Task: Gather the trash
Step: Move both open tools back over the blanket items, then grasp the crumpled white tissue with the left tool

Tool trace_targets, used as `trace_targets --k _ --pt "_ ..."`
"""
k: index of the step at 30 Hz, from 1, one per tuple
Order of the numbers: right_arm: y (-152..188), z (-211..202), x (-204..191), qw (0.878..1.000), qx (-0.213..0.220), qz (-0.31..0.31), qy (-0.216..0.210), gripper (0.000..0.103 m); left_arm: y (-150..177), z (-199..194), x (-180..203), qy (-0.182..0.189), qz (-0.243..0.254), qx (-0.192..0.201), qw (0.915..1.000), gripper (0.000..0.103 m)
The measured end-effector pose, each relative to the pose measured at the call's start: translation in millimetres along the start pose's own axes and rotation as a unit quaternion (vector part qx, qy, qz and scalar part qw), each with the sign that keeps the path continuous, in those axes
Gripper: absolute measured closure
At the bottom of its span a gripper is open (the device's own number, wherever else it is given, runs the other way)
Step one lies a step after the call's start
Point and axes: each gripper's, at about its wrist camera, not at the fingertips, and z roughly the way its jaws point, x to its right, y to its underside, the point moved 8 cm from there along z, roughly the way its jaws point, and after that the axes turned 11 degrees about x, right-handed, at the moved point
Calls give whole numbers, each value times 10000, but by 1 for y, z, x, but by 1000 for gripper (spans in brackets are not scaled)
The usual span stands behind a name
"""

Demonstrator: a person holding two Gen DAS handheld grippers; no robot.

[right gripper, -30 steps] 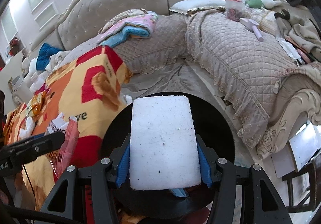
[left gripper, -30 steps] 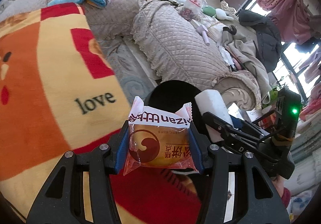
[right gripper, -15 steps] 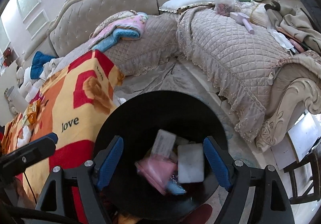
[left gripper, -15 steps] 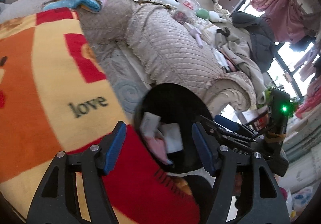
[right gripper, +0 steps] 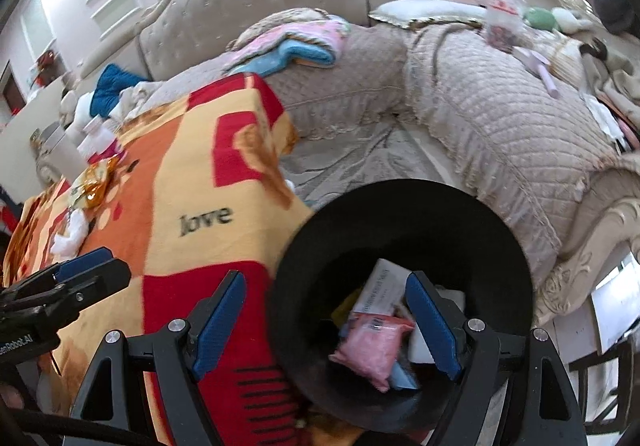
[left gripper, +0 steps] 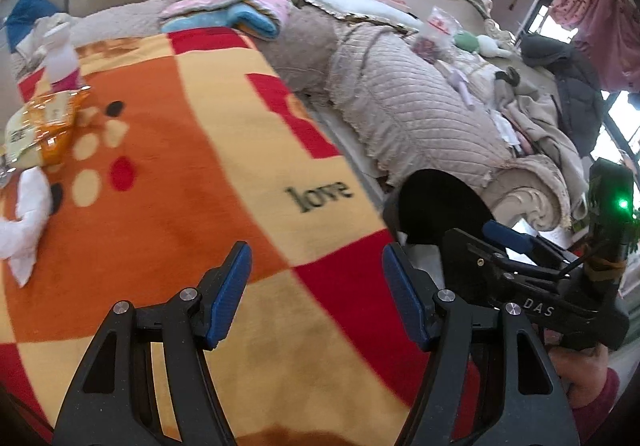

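A: Left wrist view first: the left gripper (left gripper: pixel 316 288) has its jaws wide apart with nothing between them, only the blanket (left gripper: pixel 180 174) underneath. A second ago those jaws were clamped on a snack packet.

B: And the right gripper (right gripper: pixel 326 322)? It had a white foam block a second ago.

A: Its jaws are spread apart too, and empty. It hangs over the near rim of the black bin (right gripper: pixel 404 206), one blue pad on either side of the opening. Both pieces have dropped in.

B: So two items are collected. What is in the bin now?

A: A pink packet (right gripper: pixel 372 350) lies on top, crumpled and tilted. A white printed carton (right gripper: pixel 382 290) leans behind it, and the white foam block (right gripper: pixel 420 346) sits at the right, partly hidden by the pad. I cannot pick out the snack packet for certain.

B: Is the job finished?

A: I judge not. Further out on the blanket, well apart from the bin, there is a shiny orange wrapper (left gripper: pixel 44 122), with a crumpled white tissue (left gripper: pixel 24 214) just beside it. Both look light and soft, so they should pinch easily. A small pink-and-white bottle (left gripper: pixel 60 58) stands beyond them; whether it counts as trash I cannot tell.

B: And the bin?

A: It sits at the blanket's edge, between the blanket and the quilted sofa (right gripper: pixel 500 126).
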Motion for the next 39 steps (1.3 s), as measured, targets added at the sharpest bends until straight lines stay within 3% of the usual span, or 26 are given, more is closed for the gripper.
trace_targets --k 9,19,27,39 --pt "3 15 -64 9983 -130 -372 -423 23 -2 -24 -67 -501 -353 153 9980 36" --pt "8 37 -133 9917 -333 -861 -899 23 -11 -53 -177 -1259 -890 369 9874 36" --pt "9 51 -177 9854 -440 -1136 -1190 23 -16 -39 -218 -1610 -919 374 9820 34" --pt "10 57 -200 9813 -488 -1278 -1356 23 -14 -68 -233 -1111 -1481 561 9811 34"
